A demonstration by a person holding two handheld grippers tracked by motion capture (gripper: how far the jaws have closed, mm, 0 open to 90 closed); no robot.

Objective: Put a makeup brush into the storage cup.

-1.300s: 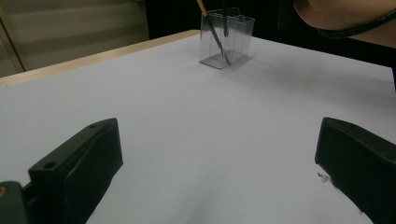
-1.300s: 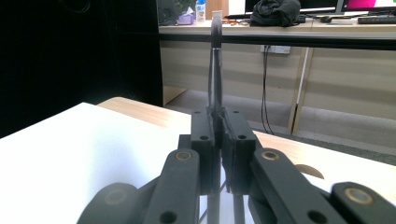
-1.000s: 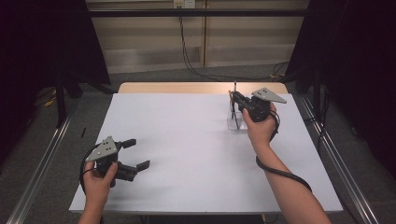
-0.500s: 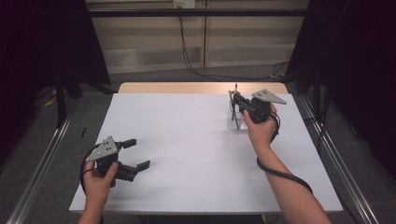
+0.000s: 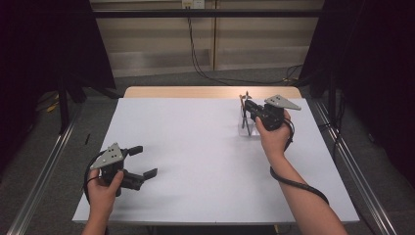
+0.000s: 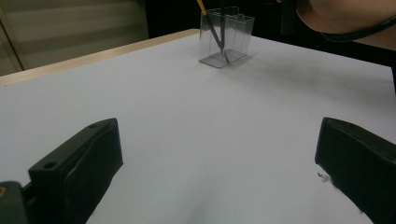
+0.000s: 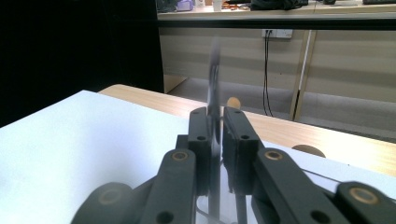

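Pinching a thin dark pen [image 7: 214,100] between nearly closed jaws, the right tongs [image 5: 250,108] sit at the far right of the white tabletop [image 5: 195,147], right over a clear plastic holder [image 5: 246,126]. The jaws have just eased open a trace, yet the right gripper view shows the pen upright between the pads and pressed on both sides. From the left gripper view, the holder [image 6: 226,37] stands well away near the wooden far edge, with a dark stick leaning inside and an orange-tipped pencil [image 6: 201,6] rising from it. The left tongs [image 5: 145,161] rest low at the near left, jaws spread wide on nothing.
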